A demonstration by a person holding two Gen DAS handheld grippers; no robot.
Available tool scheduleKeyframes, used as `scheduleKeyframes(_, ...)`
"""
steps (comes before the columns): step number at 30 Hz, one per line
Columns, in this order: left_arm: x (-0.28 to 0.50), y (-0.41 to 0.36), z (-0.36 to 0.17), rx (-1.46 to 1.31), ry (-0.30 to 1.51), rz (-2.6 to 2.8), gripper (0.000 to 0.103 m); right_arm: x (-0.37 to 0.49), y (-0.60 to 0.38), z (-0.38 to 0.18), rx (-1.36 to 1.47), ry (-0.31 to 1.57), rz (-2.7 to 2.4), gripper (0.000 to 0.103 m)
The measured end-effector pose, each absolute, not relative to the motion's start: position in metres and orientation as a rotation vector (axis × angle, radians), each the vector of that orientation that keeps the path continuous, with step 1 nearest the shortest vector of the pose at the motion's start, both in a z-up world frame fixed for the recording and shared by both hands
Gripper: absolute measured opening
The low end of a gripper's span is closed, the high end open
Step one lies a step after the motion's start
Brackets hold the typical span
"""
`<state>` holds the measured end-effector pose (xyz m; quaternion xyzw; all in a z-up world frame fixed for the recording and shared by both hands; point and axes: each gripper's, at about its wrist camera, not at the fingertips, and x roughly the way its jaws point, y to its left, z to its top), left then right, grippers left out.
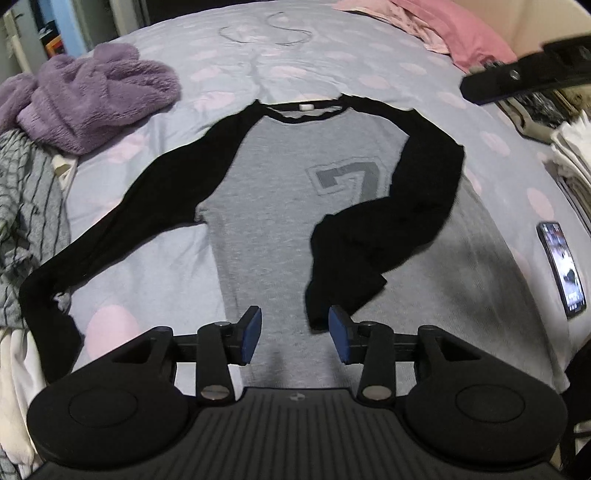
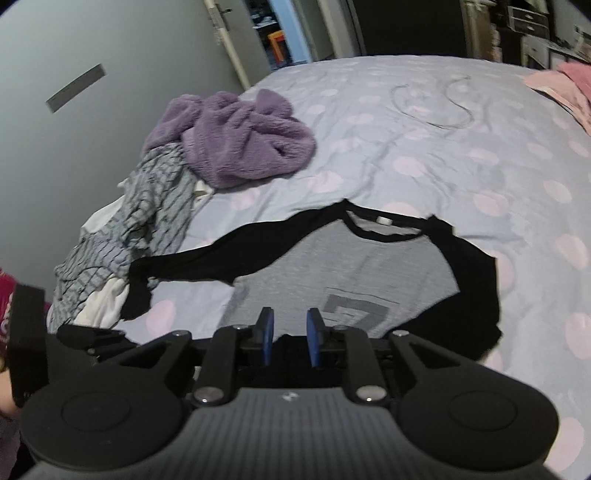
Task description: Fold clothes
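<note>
The left gripper [image 1: 295,334] hangs above the near part of a shirt [image 1: 266,192], its blue pads apart with nothing between them. The right gripper [image 2: 289,341] also has a gap between its pads and holds nothing. The shirt lies flat on the bed [image 1: 332,62] – grey body with a big number, black sleeves. One sleeve [image 1: 110,214] stretches out to the left; the other sleeve [image 1: 373,236] is folded in over the body. At far left sit a purple fleece [image 1: 92,96] and a striped garment [image 1: 29,192]. A phone [image 1: 561,269] lies at the right, pink clothes [image 1: 424,26] far right.
</note>
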<state>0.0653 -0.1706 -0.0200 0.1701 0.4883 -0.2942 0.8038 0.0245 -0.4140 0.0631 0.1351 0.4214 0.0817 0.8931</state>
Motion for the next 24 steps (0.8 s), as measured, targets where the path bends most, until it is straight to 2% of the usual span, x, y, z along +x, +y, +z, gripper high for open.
scheduleKeyframes(3, 0.063, -0.18, -0.028, 0.389, 1.045, -0.667, 0.045, 0.024, -0.426, 0.052, 0.288, 0.919, 0.106, 0.023)
scheduleKeyframes(12, 0.053, -0.232, -0.062, 0.499, 0.929, -0.778, 0.043, 0.019, -0.46, 0.021, 0.303, 1.023, -0.024, 0.026)
scheduleKeyframes(14, 0.058, -0.241, -0.07, 0.494, 0.956, -0.768, 0.043, 0.018, -0.469, 0.016, 0.306, 1.035, -0.056, 0.026)
scheduleKeyframes(15, 0.061, -0.245, -0.075, 0.492, 0.971, -0.762, 0.038, 0.017, -0.475, 0.013, 0.31, 1.04, -0.076, 0.026)
scheduleKeyframes(16, 0.064, -0.247, -0.08, 0.509, 0.992, -0.743, 0.017, 0.017, -0.48, 0.01, 0.315, 1.046, -0.099, 0.027)
scheduleKeyframes(17, 0.068, -0.249, -0.085, 0.529, 1.014, -0.722, 0.008, 0.017, -0.485, 0.007, 0.317, 1.053, -0.123, 0.027)
scheduleKeyframes(19, 0.077, -0.243, -0.082, 0.482, 1.025, -0.718, 0.002, 0.017, -0.497, 0.0, 0.316, 1.072, -0.179, 0.027)
scheduleKeyframes(24, 0.099, -0.222, -0.034, 0.281, 1.004, -0.713, 0.001, 0.014, -0.526, -0.017, 0.309, 1.114, -0.285, 0.027)
